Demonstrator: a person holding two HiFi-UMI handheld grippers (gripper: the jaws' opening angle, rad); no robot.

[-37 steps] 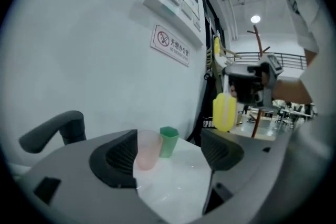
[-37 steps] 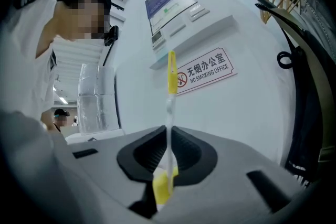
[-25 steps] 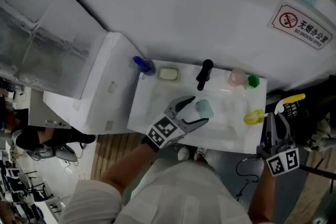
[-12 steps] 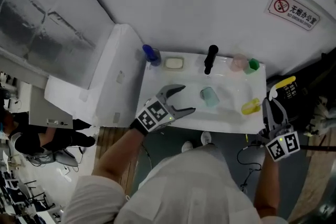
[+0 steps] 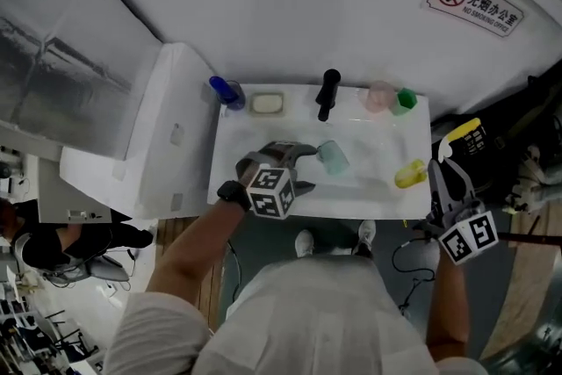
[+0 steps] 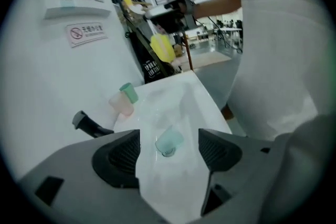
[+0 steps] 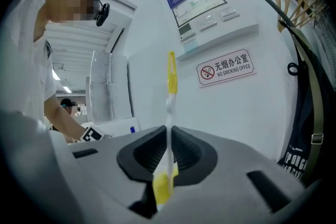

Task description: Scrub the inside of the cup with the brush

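Overhead first, in the head view: a white sink [image 5: 235, 155] sits against the wall, and the teal cup [image 5: 333, 157] lies on its side in the basin. The left tool [image 5: 306, 169] hangs over the basin with the cup just off its tips at 2 o'clock, not touching. At the sink's back rim, from 10 o'clock round to 2 o'clock, stand a blue bottle [image 5: 226, 92], a bar of soap [image 5: 266, 104], a black faucet [image 5: 327, 94], a pink cup [image 5: 379, 97] and a green cup [image 5: 404, 99]. A yellow cup [image 5: 410, 174] lies at the sink's 3 o'clock edge. The right tool [image 5: 444, 176] is off the sink's right side, with the brush [image 5: 463, 133] sticking out at its 1 o'clock.

Next, the left gripper view: the jaws stand wide apart and have just been closing a little. The cup [image 6: 170, 139] shows in the gap between them, lying down in the sink [image 6: 184, 105], and neither pad touches it. The faucet [image 6: 89, 124] is at 10 o'clock of the cup, the pink cup [image 6: 121, 106] and green cup [image 6: 128, 93] at 11 o'clock.

Last, the right gripper view: the right tool [image 7: 168, 157] is clamped tight on the yellow and white brush [image 7: 169, 113], which stands straight up toward 12 o'clock. A no-smoking sign [image 7: 226, 68] hangs on the wall at 2 o'clock.
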